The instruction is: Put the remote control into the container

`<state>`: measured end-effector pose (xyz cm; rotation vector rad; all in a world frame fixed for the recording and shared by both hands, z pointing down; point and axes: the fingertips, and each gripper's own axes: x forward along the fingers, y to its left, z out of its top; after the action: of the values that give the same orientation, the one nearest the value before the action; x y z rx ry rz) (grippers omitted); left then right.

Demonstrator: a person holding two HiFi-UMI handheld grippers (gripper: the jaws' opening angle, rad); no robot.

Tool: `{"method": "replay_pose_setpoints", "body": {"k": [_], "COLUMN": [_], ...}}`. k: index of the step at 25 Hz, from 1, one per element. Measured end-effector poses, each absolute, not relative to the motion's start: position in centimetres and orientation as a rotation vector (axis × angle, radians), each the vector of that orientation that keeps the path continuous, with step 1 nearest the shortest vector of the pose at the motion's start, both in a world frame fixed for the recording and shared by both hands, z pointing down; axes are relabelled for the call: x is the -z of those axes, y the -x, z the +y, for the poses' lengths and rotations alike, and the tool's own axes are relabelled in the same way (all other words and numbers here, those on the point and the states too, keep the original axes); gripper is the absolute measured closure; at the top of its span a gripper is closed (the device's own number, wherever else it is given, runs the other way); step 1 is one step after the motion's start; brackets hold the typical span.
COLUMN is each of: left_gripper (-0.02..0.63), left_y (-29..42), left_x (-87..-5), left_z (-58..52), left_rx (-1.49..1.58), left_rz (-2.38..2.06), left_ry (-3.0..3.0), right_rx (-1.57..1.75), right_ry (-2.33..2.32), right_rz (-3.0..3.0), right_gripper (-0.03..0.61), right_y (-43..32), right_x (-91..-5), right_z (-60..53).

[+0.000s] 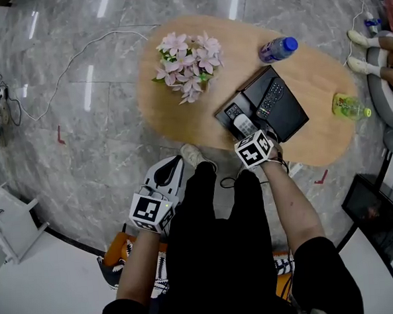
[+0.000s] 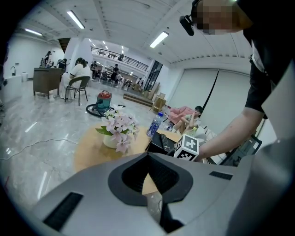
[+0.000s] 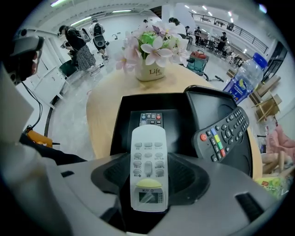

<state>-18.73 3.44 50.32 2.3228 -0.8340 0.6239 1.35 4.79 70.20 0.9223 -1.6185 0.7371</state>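
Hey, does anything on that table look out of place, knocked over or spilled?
Nothing looks spilled or broken. Only the black remote lies askew, slanted across the rounded black tray, while the small remote sits straight in the container. The right gripper grips the white remote over it.

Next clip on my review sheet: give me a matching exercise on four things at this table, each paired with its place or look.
Things:
A white remote
B long black remote
C water bottle
D flowers

Descriptions:
1 has a blue cap
2 in a white pot
3 lying on the black container
4 held by the right gripper

Pairs: A-4, B-3, C-1, D-2
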Motion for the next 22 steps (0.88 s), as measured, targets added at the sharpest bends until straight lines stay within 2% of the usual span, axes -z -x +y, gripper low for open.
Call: {"method": "replay_pose_setpoints", "body": {"k": [12, 22], "left_gripper": [0.607, 0.607], "left_y": [18.7, 17.2], "left_x": [-50.8, -47.7], "left_z": [3.8, 3.1], "left_rx": [-0.625, -0.601], "left_rz": [-0.82, -0.868], "left_ry": [-2.313, -2.37], "right_rx": [-0.789, -0.77], "right_ry": [-0.918, -1.089], "right_rz": [-1.604, -1.717], "right_gripper": [0.319, 0.319], "right_y": [-1.6, -2.1], "right_x": [-70.2, -62.9], "right_z": [5.9, 5.9]}}
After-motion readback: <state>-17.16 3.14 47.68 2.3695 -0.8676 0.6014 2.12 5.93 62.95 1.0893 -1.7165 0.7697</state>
